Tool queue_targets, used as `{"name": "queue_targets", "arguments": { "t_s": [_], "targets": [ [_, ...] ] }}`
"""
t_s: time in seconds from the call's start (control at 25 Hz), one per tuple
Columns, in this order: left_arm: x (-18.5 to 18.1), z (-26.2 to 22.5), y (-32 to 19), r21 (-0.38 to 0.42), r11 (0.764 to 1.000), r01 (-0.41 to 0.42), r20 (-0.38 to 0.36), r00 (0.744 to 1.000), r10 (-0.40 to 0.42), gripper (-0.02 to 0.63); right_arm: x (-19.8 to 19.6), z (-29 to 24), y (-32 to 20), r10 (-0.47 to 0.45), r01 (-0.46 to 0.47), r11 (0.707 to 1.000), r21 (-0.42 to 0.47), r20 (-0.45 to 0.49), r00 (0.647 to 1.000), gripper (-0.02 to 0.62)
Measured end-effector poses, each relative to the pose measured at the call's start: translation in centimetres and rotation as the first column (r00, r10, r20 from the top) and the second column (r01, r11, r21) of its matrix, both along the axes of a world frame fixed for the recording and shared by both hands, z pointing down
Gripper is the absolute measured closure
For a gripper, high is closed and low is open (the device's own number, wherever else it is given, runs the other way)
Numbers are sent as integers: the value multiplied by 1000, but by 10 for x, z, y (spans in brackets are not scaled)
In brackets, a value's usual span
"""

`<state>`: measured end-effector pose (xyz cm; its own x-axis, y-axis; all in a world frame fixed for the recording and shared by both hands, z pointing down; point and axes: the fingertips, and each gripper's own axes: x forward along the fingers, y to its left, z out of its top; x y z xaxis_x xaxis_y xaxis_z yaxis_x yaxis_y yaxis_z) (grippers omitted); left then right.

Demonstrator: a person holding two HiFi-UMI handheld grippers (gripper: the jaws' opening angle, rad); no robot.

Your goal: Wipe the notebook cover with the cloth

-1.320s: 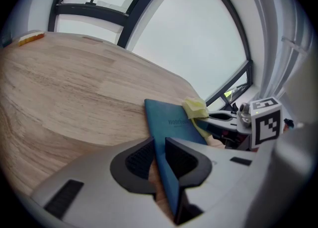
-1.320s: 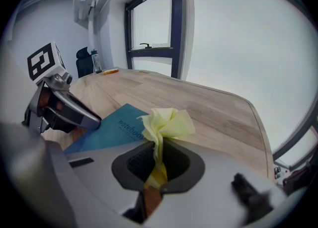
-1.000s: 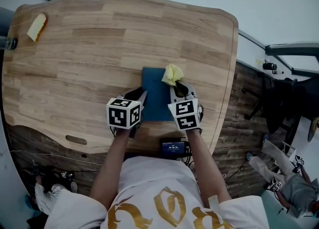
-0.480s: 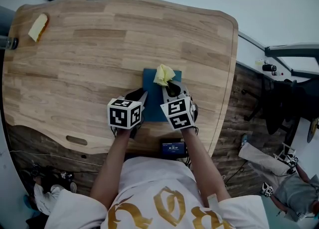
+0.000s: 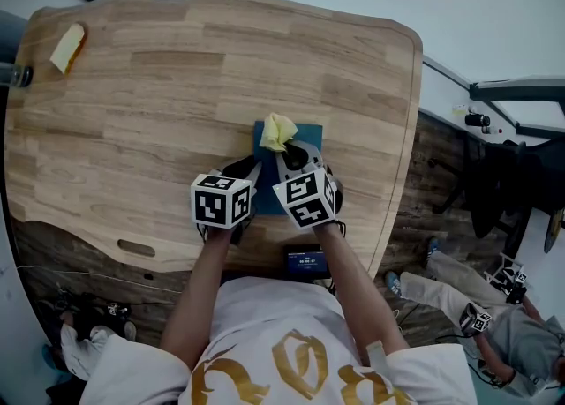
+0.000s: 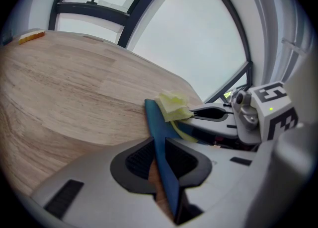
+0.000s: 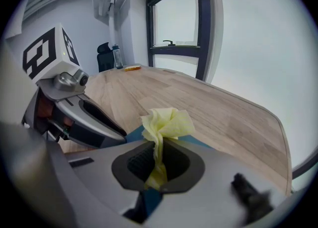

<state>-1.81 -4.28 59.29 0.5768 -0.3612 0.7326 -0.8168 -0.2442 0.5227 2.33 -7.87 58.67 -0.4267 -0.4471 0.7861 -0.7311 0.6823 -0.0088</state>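
Notebook: the blue notebook (image 5: pixel 309 134) lies flat on the wooden table (image 5: pixel 177 86), near the person's edge and right of the middle.
Left gripper: the left gripper (image 5: pixel 250 165) has its jaws drawn narrow onto the notebook's left edge, pinning it. It has not shifted in the last second.
Right gripper: the right gripper (image 5: pixel 296 154) has its jaws pinched on the yellow cloth (image 5: pixel 278 131), whose bunched end sticks out past the tips.
Cloth position: over the notebook's far left corner, just beside the left jaws.
What changed: a second ago the cloth sat at the far right corner. It has since swept leftward along the far edge.
Meaning for the task: wiping looks under way, with one pass across the far strip about finished. The nearer part of the cover probably remains.
Watch for: the cloth is close to the holding jaws, so the stroke has little room left on that side.
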Motion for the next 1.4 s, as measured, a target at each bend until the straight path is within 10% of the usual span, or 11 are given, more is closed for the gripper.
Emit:
{"name": "queue_targets", "arguments": {
  "t_s": [1.4],
  "targets": [
    [-1,0,0,9,1000,5,-1,1000,-5,532,-20,-1,20,-89,89,996,-15,6,996,558]
  ]
}}
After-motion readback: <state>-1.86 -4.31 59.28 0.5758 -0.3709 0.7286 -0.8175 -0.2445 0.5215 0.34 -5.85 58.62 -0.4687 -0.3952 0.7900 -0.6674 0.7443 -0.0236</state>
